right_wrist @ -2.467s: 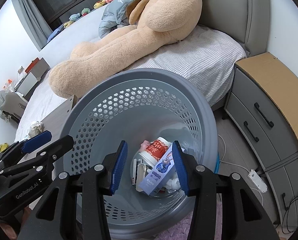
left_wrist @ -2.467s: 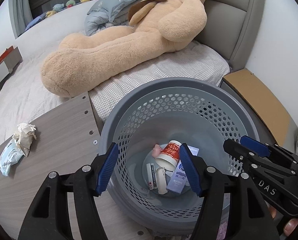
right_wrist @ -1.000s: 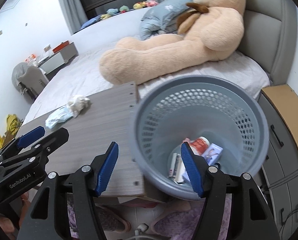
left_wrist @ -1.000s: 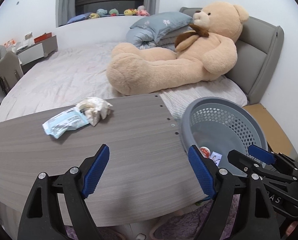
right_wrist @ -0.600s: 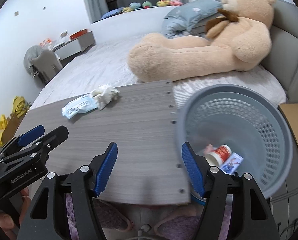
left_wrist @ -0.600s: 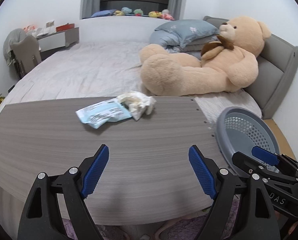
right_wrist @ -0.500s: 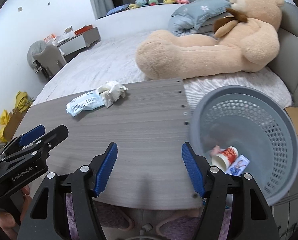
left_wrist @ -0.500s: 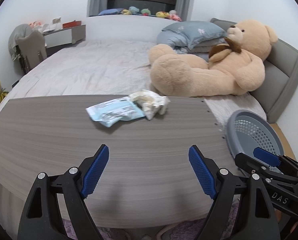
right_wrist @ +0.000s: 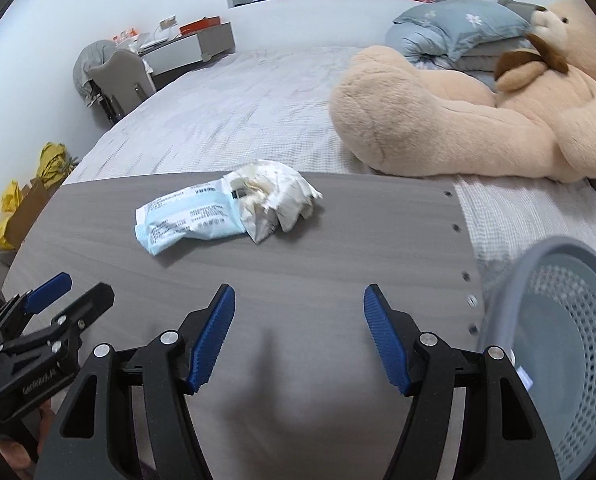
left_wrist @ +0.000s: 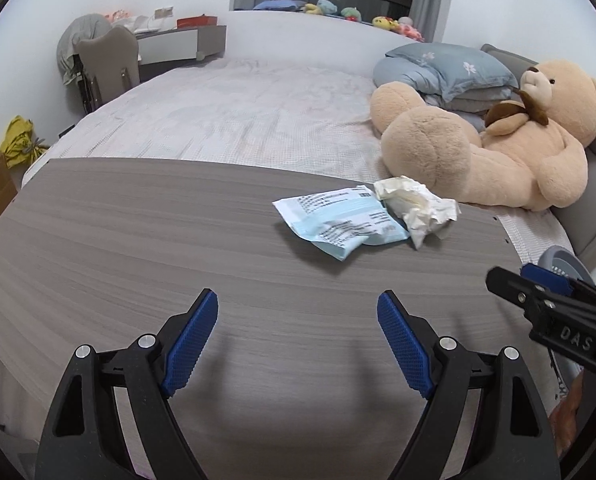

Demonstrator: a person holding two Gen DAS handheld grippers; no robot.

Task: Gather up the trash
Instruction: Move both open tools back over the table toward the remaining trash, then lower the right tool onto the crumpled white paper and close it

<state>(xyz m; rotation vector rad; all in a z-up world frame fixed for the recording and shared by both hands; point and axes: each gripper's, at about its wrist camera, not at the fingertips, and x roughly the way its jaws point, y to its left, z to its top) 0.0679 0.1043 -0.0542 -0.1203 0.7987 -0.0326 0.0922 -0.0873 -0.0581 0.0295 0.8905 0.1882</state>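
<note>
A light blue plastic packet (left_wrist: 339, 224) (right_wrist: 190, 220) lies on the grey wooden tabletop (left_wrist: 138, 240) (right_wrist: 357, 240), touching a crumpled white paper wad (left_wrist: 417, 206) (right_wrist: 276, 196) on its right. My left gripper (left_wrist: 298, 320) hangs open over the table's near part, short of the packet, with nothing between its fingers. My right gripper (right_wrist: 298, 316) is open too and empty, nearer the table's right end. The grey perforated bin (right_wrist: 557, 340) (left_wrist: 563, 260) stands just off that end, and a bit of trash shows in it.
Behind the table is a wide bed (left_wrist: 238, 120) with a big tan teddy bear (left_wrist: 497, 148) (right_wrist: 477, 120) and blue pillows (left_wrist: 445, 68). A chair and a desk (left_wrist: 106, 64) stand far left. Yellow bags (right_wrist: 52, 160) lie on the floor at left.
Both grippers have swung left, away from the bin and over the table. The packet and the paper wad have shifted right in both views, and the bin has slid to the right edge.
</note>
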